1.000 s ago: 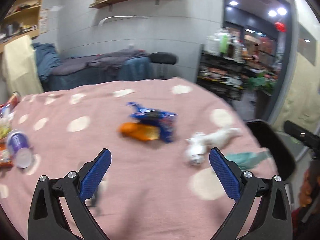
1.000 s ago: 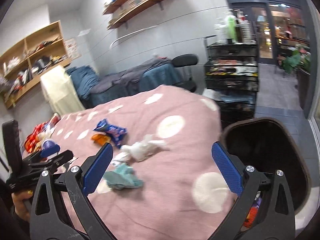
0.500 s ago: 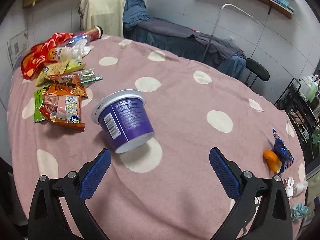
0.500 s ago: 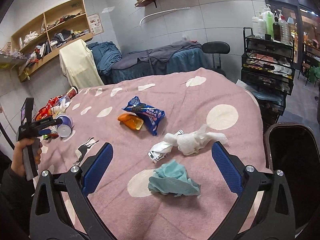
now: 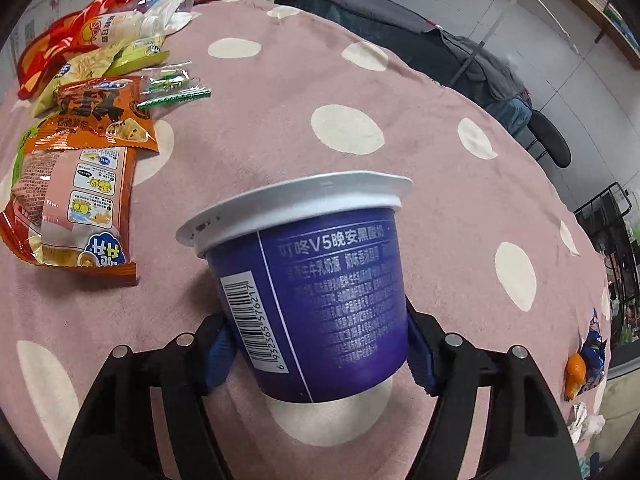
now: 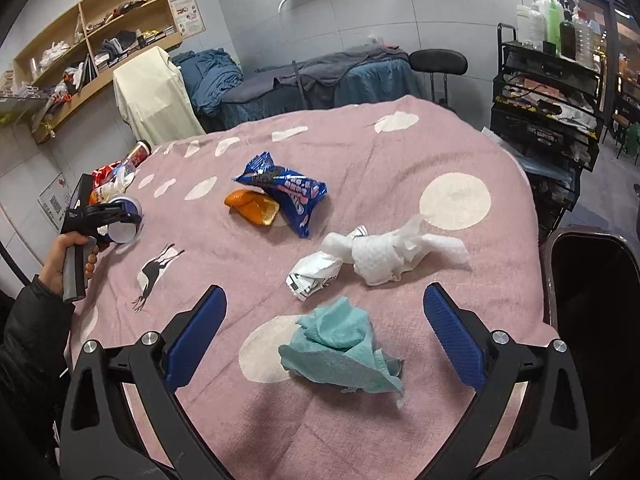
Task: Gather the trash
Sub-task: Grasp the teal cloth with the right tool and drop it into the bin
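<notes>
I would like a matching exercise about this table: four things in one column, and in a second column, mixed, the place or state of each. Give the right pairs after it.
Things:
1. purple yogurt cup
2. teal tissue
3. blue snack wrapper
4. white paper towel

Places or states:
A. lies partly over an orange peel
B. crumpled, beside a printed paper wad
C. between the left gripper's blue pads
D. in front of the open right gripper

Pairs: 1-C, 2-D, 3-A, 4-B
</notes>
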Motion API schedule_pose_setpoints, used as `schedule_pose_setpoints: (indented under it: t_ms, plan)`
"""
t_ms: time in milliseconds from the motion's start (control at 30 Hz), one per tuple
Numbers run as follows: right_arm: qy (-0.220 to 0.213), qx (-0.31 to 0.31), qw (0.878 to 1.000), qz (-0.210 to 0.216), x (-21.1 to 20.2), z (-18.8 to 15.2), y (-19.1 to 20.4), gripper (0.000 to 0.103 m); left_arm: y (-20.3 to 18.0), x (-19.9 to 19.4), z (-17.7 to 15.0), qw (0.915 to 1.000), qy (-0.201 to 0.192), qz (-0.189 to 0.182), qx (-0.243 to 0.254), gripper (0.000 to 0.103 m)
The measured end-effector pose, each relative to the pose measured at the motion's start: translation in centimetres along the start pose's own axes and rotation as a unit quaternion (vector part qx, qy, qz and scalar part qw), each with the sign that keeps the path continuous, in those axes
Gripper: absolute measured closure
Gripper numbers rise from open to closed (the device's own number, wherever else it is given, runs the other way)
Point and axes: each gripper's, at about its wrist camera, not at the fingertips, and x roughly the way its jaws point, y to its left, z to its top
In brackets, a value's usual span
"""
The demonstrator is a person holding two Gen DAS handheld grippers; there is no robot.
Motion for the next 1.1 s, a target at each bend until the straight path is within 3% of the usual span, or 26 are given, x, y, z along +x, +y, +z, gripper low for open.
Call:
schedule_pose_setpoints:
  t_ms: [100,167,233,333,433,500,567,667,767,1100]
  plan:
    - [0.019,-0.022,0.999,-0.017,1.1,0.1,0.7,0.007,-0.8,-0.7,-0.8,0.9996,-0.009,-0.025,0.013,0.034]
    - [0.030,-0.031,0.999,-0.018,1.9,0.5,1.0,0.016,-1.6,-1.5,-1.4,0.9989,-0.019,-0.038,0.021,0.034]
    - [0.041,-0.045,0.998,-0.015,2.8,0.9,1.5,0.017,-2.8,-2.7,-2.4,0.9973,-0.038,-0.052,0.036,0.034]
    - [0.044,-0.072,0.996,-0.039,3.0,0.7,2.5,0.017,-5.1,-5.0,-4.1,0.9926,-0.064,-0.081,0.064,0.034]
    - [0.060,-0.062,0.995,-0.057,3.5,0.2,1.7,0.018,-8.0,-7.2,-6.5,0.9845,-0.082,-0.113,0.106,0.034]
    - [0.077,-0.040,0.995,-0.057,3.9,-0.1,0.5,0.030,-9.8,-8.3,-8.1,0.9781,-0.092,-0.130,0.134,0.034]
    - [0.084,-0.020,0.995,-0.055,3.9,-0.3,-0.8,0.056,-11.5,-9.2,-9.7,0.9710,-0.096,-0.149,0.160,0.034]
    - [0.070,-0.009,0.997,-0.032,3.1,-0.5,-1.6,0.077,-13.8,-10.5,-11.7,0.9596,-0.110,-0.170,0.195,0.034]
    - [0.051,0.003,0.999,-0.014,2.1,-1.0,-2.2,0.088,-15.3,-11.5,-13.3,0.9488,-0.121,-0.195,0.217,0.034]
    - [-0.017,0.049,0.999,0.010,-2.1,-1.9,-4.0,0.092,-20.3,-12.1,-16.8,0.9254,-0.107,-0.258,0.256,0.034]
